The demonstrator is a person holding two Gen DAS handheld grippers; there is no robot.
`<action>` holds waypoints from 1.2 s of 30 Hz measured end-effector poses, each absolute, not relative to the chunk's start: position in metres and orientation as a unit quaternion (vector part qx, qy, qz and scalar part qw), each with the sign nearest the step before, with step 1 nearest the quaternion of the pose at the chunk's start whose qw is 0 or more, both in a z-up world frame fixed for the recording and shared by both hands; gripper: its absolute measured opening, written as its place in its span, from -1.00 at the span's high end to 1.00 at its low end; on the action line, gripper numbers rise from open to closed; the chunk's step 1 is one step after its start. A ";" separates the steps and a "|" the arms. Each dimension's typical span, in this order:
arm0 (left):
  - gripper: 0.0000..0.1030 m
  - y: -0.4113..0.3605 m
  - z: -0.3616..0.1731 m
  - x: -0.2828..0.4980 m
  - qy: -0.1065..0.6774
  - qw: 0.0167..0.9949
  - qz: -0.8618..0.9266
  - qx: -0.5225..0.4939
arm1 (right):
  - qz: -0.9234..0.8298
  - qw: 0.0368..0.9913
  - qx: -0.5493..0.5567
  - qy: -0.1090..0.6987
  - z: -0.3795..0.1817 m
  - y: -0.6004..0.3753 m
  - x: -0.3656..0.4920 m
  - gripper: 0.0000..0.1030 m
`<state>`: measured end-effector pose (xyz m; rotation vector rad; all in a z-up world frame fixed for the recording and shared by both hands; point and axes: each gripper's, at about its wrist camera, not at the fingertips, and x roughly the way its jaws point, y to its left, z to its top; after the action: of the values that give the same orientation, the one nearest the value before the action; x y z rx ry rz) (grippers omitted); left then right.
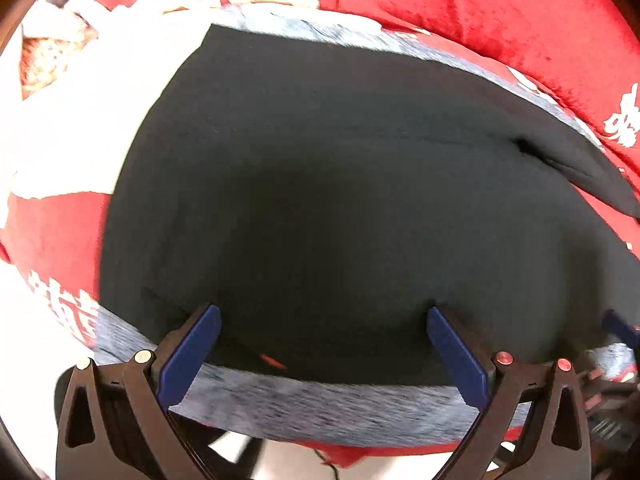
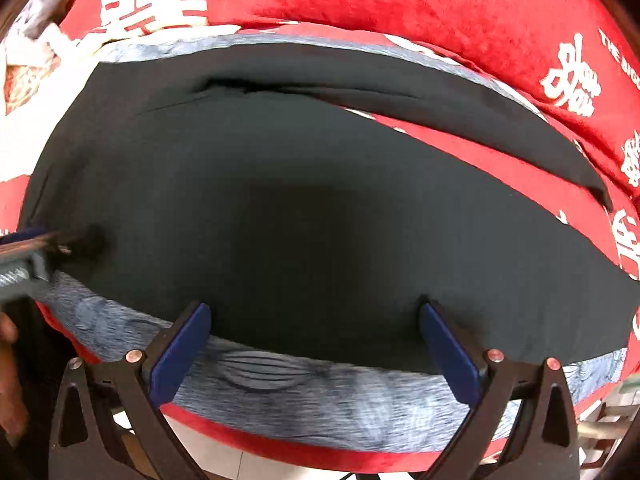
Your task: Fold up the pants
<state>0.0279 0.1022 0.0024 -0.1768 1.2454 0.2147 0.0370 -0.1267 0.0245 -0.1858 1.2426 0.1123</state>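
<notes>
Black pants [image 1: 320, 168] lie spread flat on a red blanket with white characters and a grey-blue border. In the right wrist view the pants [image 2: 304, 200] show two legs splitting toward the right, with red blanket between them. My left gripper [image 1: 324, 312] is open, its blue pads over the near edge of the pants, holding nothing. My right gripper [image 2: 316, 308] is open too, over the near edge further right, holding nothing. The left gripper's fingers [image 2: 60, 240] show at the left edge of the right wrist view.
The red blanket [image 2: 400, 0] rises in a thick fold behind the pants. Its grey-blue border [image 2: 320, 404] runs along the near edge, with pale floor [image 1: 280, 460] below it. A patterned white and red cloth [image 1: 48, 56] lies at the far left.
</notes>
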 end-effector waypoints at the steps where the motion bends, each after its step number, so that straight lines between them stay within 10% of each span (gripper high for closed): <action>1: -1.00 0.105 0.005 0.029 0.580 0.804 0.107 -0.078 | 0.040 0.808 -0.075 0.583 0.026 -0.137 0.040 -1.00; 36: -1.00 0.112 -0.002 0.194 0.609 0.785 0.113 -0.019 | 0.045 0.787 -0.080 0.610 0.001 -0.060 0.211 -1.00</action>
<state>0.1939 0.1118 -0.0021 -0.0415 1.3131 0.2434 0.2110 -0.0604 0.0006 -0.1715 1.3144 0.0961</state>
